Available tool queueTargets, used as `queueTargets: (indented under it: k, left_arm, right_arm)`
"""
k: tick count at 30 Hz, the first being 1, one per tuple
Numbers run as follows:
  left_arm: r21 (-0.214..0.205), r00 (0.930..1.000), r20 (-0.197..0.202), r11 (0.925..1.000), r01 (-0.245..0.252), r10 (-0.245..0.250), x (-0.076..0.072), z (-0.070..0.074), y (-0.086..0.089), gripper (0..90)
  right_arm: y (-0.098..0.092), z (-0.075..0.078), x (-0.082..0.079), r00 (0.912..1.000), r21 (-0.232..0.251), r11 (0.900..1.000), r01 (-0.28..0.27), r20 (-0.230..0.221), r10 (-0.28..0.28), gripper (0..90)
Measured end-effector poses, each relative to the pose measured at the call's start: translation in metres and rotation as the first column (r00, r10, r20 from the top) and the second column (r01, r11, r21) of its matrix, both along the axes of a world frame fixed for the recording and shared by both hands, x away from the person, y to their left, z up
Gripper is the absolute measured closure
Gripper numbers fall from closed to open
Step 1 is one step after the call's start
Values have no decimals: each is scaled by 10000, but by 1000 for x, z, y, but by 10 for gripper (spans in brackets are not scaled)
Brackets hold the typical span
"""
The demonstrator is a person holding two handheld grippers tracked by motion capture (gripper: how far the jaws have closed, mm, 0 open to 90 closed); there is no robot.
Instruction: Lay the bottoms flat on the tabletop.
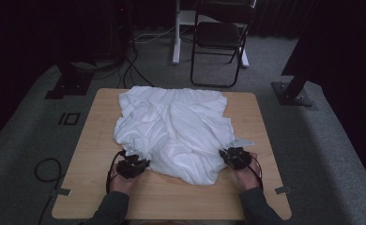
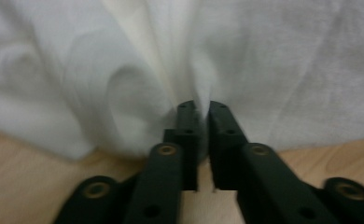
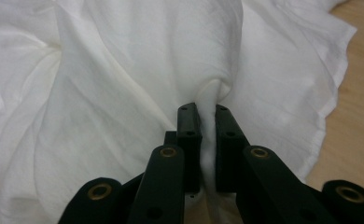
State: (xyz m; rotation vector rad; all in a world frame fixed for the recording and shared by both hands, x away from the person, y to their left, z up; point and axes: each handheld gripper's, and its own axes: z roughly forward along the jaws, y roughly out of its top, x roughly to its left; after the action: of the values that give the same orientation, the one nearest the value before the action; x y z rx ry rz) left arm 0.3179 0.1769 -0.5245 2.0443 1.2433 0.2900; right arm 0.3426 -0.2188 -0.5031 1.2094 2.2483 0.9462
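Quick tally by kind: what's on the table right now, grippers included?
White cloth: 1, crumpled, pinched at both near corners
Left gripper: 1, shut on the cloth
Right gripper: 1, shut on the cloth
Total: 3

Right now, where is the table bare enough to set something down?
Bare wood: the near strip of the table between the forearms, plus narrow left and right margins. The cloth crowds the middle and far edge, pinched by left gripper and right gripper.
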Motion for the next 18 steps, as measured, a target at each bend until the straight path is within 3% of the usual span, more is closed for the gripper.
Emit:
queueTargets:
  k: [4,7,11,14,18]
  left_arm:
    - [241,9985,379,9989,-412,403,-5,13,17,643]
    - [221,9909,916,9947,-1006,982,3,29,36,578]
    - [238,9726,1355,9807,-1940,1891,31,39,57,519]
    - [393,9575,1455,9656,-2571,2491,57,41,68,486]
    - [732,9432,1608,9495,-3052,2908,88,39,76,455]
  right_arm:
    - [-3,-8,-9,9998,-92,9999,88,-179,-90,834]
    - [-2,-14,-14,9995,-216,9997,74,-303,-81,834]
    - [-1,-15,-17,9996,-283,9996,68,-282,-76,834]
    - [-1,-15,-18,9996,-263,9996,105,-254,-112,834]
    - [-2,-17,-17,9995,-259,9996,97,-308,-105,834]
